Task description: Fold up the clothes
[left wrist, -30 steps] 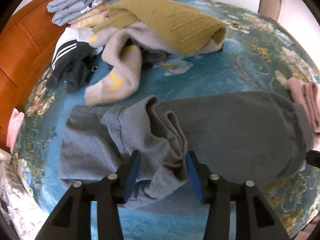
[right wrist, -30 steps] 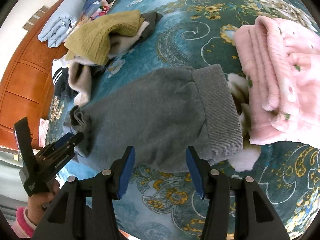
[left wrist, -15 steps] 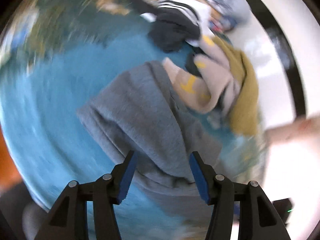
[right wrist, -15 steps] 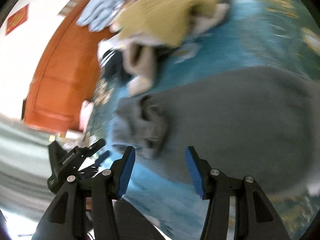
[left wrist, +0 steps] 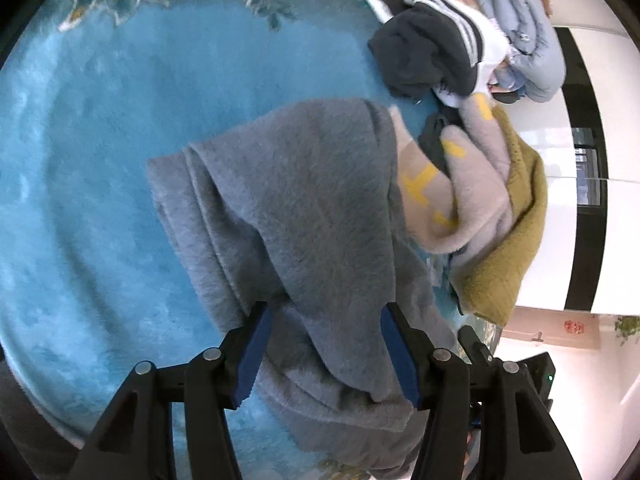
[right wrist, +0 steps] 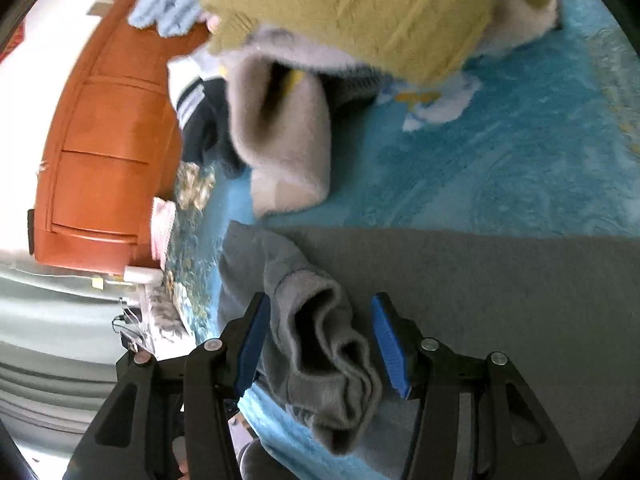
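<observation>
A grey fleece sweater (left wrist: pixel 312 200) lies spread on the blue bed cover (left wrist: pixel 100 160). My left gripper (left wrist: pixel 326 348) hovers over one folded edge of it. Its jaws are opening, grey cloth runs between them, and the pads do not press on it. In the right wrist view the sweater (right wrist: pixel 500 280) fills the lower right. Its bunched sleeve end (right wrist: pixel 336 364) sits between the pads of my right gripper (right wrist: pixel 320 336), which stands open with a gap on each side.
A pile of unfolded clothes lies just beyond the sweater: an olive knit (right wrist: pixel 360 8), a beige garment with yellow marks (left wrist: pixel 448 184), a dark striped top (left wrist: pixel 432 48) and a pale blue quilted piece (left wrist: pixel 520 12). An orange wooden headboard (right wrist: pixel 100 152) borders the bed.
The left gripper has rolled about a quarter turn and its jaws have widened around the grey cloth. The right gripper has swung from the sweater's ribbed hem to its bunched sleeve end.
</observation>
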Motion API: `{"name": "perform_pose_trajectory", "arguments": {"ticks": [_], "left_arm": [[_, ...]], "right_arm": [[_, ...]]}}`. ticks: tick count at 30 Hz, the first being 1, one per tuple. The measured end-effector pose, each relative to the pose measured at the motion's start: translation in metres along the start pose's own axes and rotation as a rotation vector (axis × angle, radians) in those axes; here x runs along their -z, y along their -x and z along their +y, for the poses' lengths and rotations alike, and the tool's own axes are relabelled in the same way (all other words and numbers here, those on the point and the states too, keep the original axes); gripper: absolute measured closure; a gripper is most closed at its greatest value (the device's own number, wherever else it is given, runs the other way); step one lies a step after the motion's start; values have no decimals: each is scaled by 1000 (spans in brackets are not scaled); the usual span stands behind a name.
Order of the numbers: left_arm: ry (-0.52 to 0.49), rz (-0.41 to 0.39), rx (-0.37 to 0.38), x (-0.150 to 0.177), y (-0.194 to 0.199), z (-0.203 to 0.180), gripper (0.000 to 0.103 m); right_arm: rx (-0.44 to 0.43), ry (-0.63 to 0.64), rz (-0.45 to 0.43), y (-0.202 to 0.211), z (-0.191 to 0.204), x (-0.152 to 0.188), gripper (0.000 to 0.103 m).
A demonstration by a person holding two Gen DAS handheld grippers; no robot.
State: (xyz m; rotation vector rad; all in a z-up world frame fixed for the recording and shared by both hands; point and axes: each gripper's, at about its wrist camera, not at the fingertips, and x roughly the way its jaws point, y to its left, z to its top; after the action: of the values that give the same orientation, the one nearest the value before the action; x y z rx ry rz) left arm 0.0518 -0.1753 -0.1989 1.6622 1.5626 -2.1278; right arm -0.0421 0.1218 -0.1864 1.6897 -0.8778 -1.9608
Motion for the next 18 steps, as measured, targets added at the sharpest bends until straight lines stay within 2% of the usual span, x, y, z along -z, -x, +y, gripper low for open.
{"name": "perform_pose_trajectory", "arguments": {"ticks": [2,6,8,12,15,18], "left_arm": [[-3,8,3,3,-5,0,42],[37,-13,23,2,-8,6,44],[61,-25,44,2,-9,9,45],[71,-36,78,5,-9,8,51],[70,-37,92,8,-10,6,56],[62,-42,69,8,-11,6,66]], "right_arm": [[6,-2,18,-6,-1,-3,49],[-55,47,-36,8,16,-2,50],[-89,104,-23,11,29,-3,57],[-47,191,32,3,40,0,60],[-26,141,73,-9,25,3,61],[-41,105,79,-11,16,8,69]]}}
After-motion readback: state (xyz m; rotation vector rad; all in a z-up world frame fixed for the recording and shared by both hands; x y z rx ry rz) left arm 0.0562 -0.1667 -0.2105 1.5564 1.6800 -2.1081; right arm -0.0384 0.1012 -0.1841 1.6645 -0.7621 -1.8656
